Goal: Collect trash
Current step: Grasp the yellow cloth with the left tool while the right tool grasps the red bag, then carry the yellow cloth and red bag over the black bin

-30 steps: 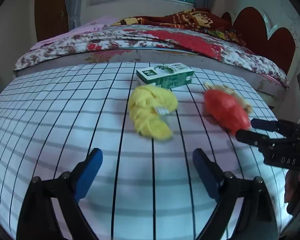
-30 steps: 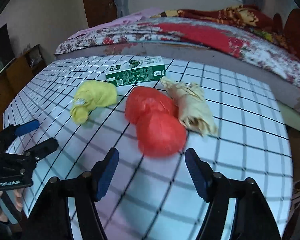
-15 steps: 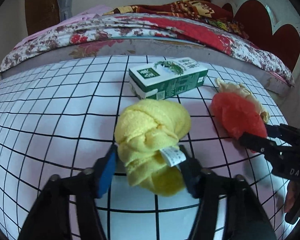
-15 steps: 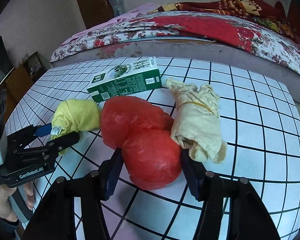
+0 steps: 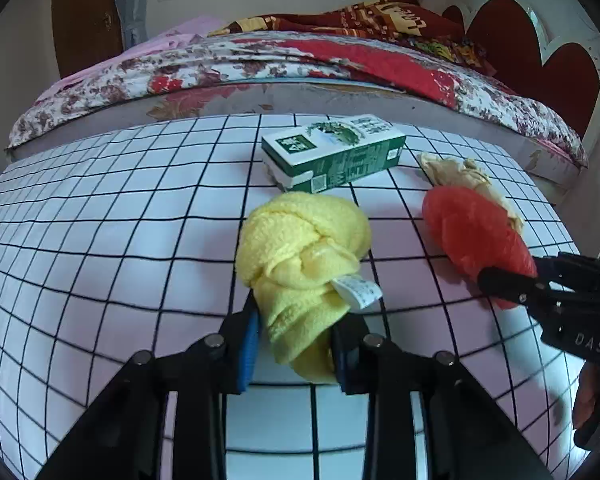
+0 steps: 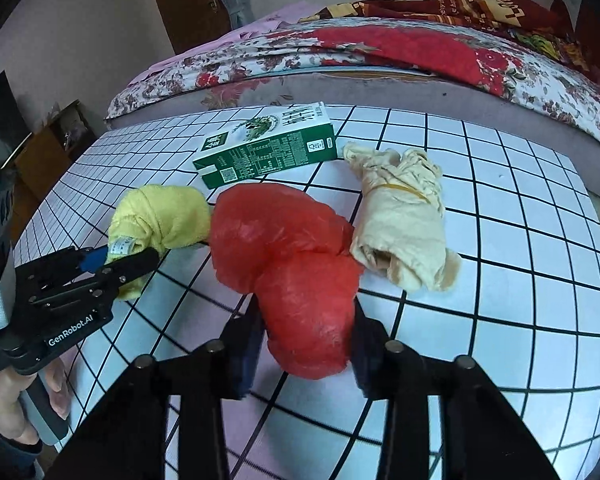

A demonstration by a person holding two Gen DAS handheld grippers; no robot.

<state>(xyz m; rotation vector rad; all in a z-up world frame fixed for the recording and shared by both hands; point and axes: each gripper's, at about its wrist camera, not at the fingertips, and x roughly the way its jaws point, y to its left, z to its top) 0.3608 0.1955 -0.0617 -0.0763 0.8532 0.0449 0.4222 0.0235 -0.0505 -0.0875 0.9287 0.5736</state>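
Currently my left gripper [image 5: 294, 344] clamps the yellow towel [image 5: 300, 256]; my right gripper [image 6: 306, 340] clamps the red bag [image 6: 296, 268]. Nothing is lifted yet. The green carton [image 6: 268, 148] and beige cloth bundle [image 6: 404, 220] remain at 12 o'clock.

Four pieces of trash lie on the gridded tabletop [image 5: 100, 208]: one knotted yellow cloth [image 5: 300, 256], one red plastic bundle [image 6: 292, 264], one beige bundle [image 6: 400, 220], perhaps cloth, and one green carton [image 5: 336, 156]. Two claws show, left claw [image 5: 294, 344] and right claw [image 6: 306, 344].

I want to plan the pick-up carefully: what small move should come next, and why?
Probably lift both together: the left hand-held gripper already pinches the yellow cloth, the right hand-held gripper the red bag, both still on the table.
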